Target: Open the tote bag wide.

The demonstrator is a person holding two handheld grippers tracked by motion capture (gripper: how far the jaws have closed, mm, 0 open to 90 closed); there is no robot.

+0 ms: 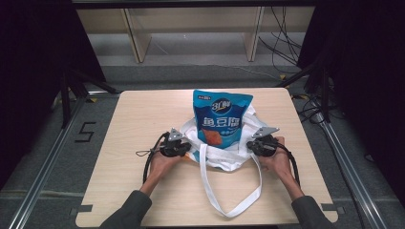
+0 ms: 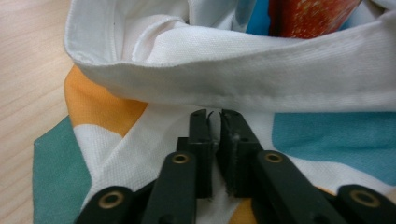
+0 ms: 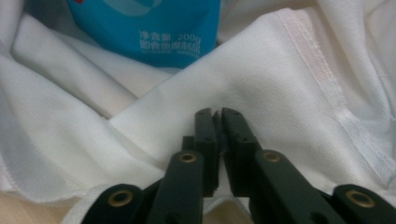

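Pale wooden table (image 1: pixel 143 191) carries a white tote bag (image 1: pixel 224 152) at centre, blue snack pouch (image 1: pixel 220 117) standing inside. Left gripper (image 2: pixel 214 114) and right gripper (image 3: pixel 215 112) look pinched on its cloth at either side; thin folds could slip free and topple the pouch

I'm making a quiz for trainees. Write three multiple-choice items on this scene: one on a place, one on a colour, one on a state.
1. Where is the snack bag?
A. standing in the mouth of the tote bag
B. flat on the bare table
C. on the floor

2. What is the snack bag's main colour?
A. green
B. blue
C. yellow

3. How do the left gripper's jaws stand?
A. wide apart
B. closed together at the cloth
C. around a strap

Answers: 1 A, white cloth surrounds its base; 2 B, its front is blue with white lettering; 3 B, the left gripper view shows barely a slit between them.
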